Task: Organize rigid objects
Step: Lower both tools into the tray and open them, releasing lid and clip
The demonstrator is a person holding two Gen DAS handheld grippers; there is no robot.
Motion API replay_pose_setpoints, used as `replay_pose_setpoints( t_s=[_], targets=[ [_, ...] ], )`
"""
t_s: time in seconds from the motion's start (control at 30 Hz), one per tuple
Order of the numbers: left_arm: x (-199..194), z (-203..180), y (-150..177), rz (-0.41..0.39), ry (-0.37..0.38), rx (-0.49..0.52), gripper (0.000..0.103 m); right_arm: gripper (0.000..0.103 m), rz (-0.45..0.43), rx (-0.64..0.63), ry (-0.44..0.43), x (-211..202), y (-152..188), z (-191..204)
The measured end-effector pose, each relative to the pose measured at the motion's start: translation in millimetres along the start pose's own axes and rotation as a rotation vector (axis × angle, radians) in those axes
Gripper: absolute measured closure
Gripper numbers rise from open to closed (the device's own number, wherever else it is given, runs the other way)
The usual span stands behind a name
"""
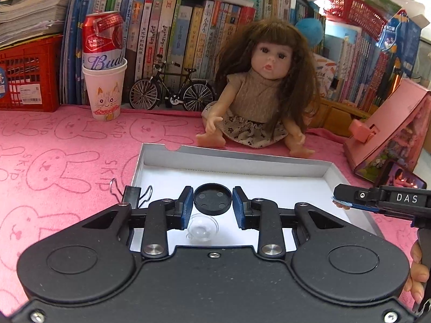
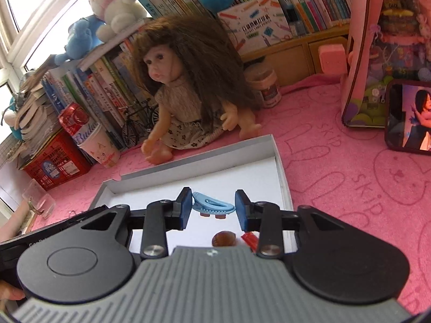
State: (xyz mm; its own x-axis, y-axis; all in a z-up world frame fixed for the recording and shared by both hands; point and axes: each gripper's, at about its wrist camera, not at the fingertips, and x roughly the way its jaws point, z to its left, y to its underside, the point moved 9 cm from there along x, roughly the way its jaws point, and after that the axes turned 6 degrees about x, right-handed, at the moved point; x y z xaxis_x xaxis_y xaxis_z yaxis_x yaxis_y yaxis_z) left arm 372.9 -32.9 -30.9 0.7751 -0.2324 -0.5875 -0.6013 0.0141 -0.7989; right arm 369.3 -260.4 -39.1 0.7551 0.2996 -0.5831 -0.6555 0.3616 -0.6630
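The left claw (image 1: pixel 212 202) pinches a black lid (image 1: pixel 212 200) above the white box (image 1: pixel 242 165); the right claw (image 2: pixel 212 206) pinches a blue hair clip (image 2: pixel 212 206) there too. A doll (image 1: pixel 258 94) sits just behind the box, a binder clip (image 1: pixel 132 195) beside it on the pink worktop (image 1: pixel 67 145).

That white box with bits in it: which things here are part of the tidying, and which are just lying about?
Part of the job:
white box
black cap, in the left gripper
blue hair clip, in the right gripper
clear suction cup
brown piece
red piece
binder clip

Lying about:
doll
toy bicycle
can
paper cup
books
phone
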Motion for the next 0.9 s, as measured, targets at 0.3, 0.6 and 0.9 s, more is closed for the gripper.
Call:
replay_pose_setpoints(
  t_s=[0.3, 0.6, 0.9],
  targets=[
    [24, -1, 4, 0.045, -0.016, 0.019, 0.073, 0.062, 0.038, -0.077, 0.062, 19, 6, 1],
    [26, 2, 9, 0.078, -0.044, 0.03, 0.072, 0.048, 0.024, -0.091, 0.068, 17, 5, 4],
    [-7, -6, 4, 0.016, -0.029, 0.059, 0.042, 0.029, -0.055, -0.128, 0.008, -16, 6, 18]
  ],
)
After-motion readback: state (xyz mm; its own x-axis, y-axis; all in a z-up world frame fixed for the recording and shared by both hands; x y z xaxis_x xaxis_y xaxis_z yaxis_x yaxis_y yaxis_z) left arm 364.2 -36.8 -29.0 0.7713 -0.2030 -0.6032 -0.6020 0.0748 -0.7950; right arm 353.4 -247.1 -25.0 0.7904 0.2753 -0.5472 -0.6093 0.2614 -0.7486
